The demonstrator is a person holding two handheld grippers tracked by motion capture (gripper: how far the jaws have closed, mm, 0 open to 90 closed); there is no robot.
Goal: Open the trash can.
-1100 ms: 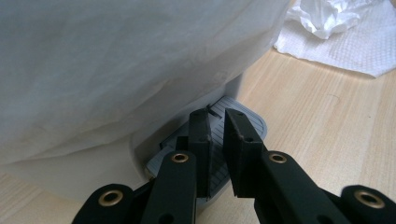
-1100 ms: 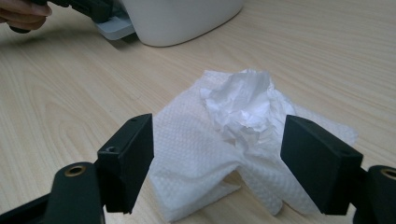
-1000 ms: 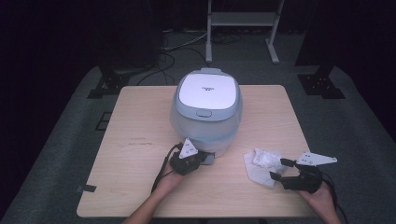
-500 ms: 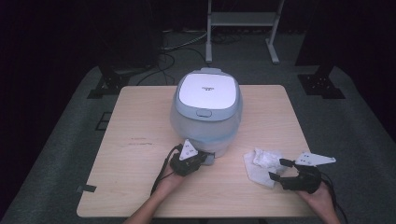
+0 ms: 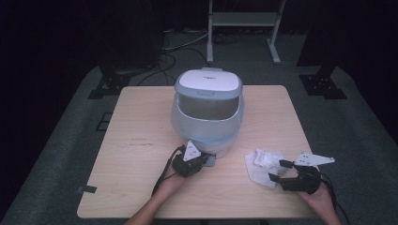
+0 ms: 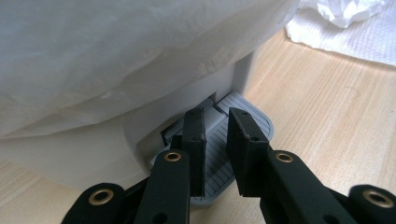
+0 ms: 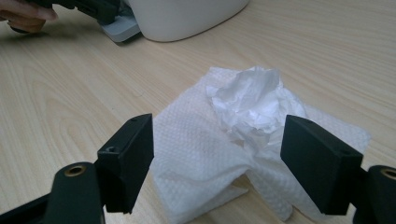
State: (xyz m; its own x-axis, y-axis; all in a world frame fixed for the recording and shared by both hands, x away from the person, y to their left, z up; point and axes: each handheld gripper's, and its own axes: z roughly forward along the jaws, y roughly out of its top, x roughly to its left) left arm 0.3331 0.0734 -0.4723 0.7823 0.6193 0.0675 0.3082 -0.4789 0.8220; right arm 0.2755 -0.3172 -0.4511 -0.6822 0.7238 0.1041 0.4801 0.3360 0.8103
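Both tongs are down at the near edge of the table [image 5: 141,122]: the left gripper [image 5: 202,159] has its jaws nearly closed, a narrow gap showing between them and nothing gripped, pressing on the grey ribbed pedal [image 6: 243,126] at the foot of the white step bin [image 5: 209,112], while the right gripper [image 5: 277,170] is spread wide and empty around the crumpled tissue [image 7: 254,107] that lies on a flat paper towel [image 7: 196,154], right of the bin and well apart from it. Largest risk first: the bin looks light, and a push on the pedal that runs forward rather than down could slide or tip the whole body across the wood. Its lid [image 5: 209,82] seems raised only partway in the high view, so paper carried over too soon might hit the rim and fall on the table. Next, the wide jaws may close on the towel along with the wad, or pinch only a loose fold and let it drop midway. Smallest, the narrow tips could slip off the pedal's ribs and let the lid snap down. Hard to judge: the bin's inside is hidden, its liner bag [image 6: 116,60] hides the upper body in the left gripper view, and actual pedal contact is unclear.
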